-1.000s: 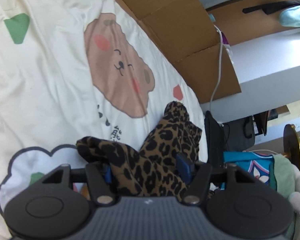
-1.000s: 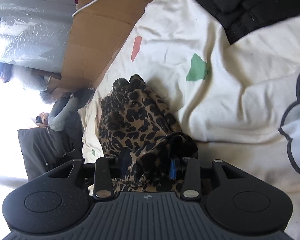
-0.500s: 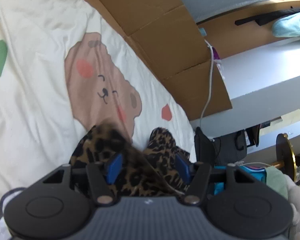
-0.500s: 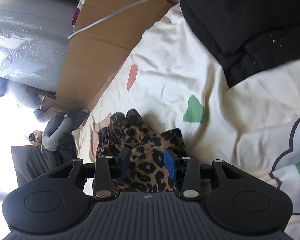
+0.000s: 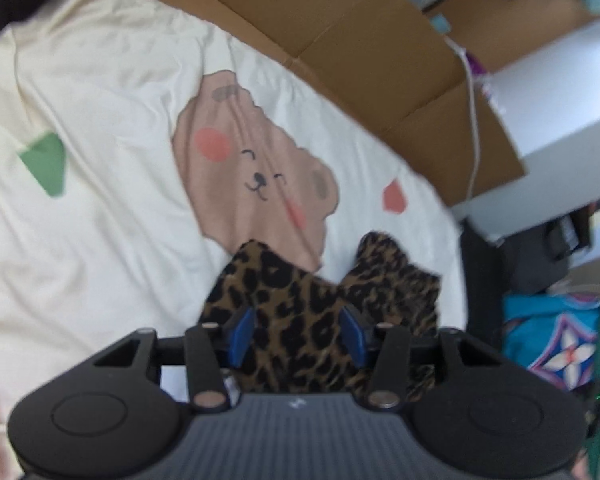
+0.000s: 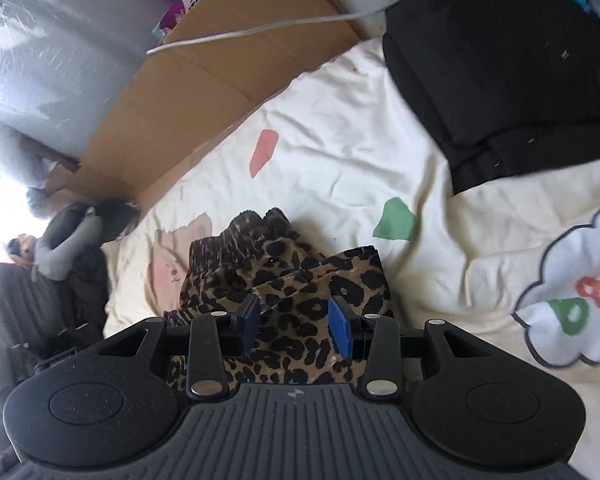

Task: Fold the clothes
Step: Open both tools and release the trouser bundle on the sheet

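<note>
A leopard-print garment point(image 5: 300, 300) hangs bunched just above a cream bed cover point(image 5: 100, 220) printed with a bear's face. In the left wrist view my left gripper point(image 5: 297, 334) has the cloth filling the gap between its blue pads, and its jaws are closing on it. The right wrist view shows the same garment point(image 6: 284, 264) folded over in layers, with my right gripper point(image 6: 296, 330) shut on its near edge. The far end of the cloth trails down onto the bed cover point(image 6: 340, 140).
A folded black garment point(image 6: 500, 60) lies on the bed at the upper right. Flattened cardboard point(image 5: 360, 40) with a white cable point(image 5: 474, 120) lines the bed's far side. A blue patterned bag point(image 5: 552, 344) sits past the bed's edge, and a grey plush toy point(image 6: 60, 248) lies at the left.
Both grippers have risen and tilted, lifting the leopard garment off the bed. The left jaws have narrowed on the cloth. More of the bed, cardboard and black garment now shows.
</note>
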`<state>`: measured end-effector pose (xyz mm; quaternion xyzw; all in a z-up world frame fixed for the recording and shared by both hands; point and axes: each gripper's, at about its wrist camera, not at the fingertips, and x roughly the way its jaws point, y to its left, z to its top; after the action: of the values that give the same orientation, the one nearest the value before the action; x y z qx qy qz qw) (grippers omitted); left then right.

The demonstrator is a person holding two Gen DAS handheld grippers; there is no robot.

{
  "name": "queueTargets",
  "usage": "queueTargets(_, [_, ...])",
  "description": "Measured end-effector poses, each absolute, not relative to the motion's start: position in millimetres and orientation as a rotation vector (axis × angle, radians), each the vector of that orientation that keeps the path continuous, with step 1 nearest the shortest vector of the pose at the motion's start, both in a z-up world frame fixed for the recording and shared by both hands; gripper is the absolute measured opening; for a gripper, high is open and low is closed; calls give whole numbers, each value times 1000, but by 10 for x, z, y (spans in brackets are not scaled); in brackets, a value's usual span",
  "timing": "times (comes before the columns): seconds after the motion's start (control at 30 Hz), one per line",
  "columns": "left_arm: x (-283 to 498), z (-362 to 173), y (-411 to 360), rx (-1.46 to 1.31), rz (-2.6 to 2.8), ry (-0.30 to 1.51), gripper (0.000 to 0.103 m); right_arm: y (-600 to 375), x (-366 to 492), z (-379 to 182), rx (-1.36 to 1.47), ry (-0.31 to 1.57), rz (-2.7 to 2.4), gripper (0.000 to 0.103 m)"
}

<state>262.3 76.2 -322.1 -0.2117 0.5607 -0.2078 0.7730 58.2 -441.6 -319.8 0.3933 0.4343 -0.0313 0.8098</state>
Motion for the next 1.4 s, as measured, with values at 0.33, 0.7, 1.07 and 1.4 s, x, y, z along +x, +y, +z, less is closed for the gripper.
queueTargets(0.33, [2589,-2630,469,-310,-441,1209,48,-4235,655,-2593,724,867,-14,42])
queueTargets(0.7, [2660,-2252,156,-259,-338,1120,48,-4455,385,-2829,765,831,-96,42])
queueTargets(1.07, [2598,-2615,67,-168,-288,1164,49,-4658,180,-3119,755,834,-176,42])
queueTargets(1.4, [2663,-2875,253,-97,-301,1159,48,-4579,234,-3472,634,863,-71,42])
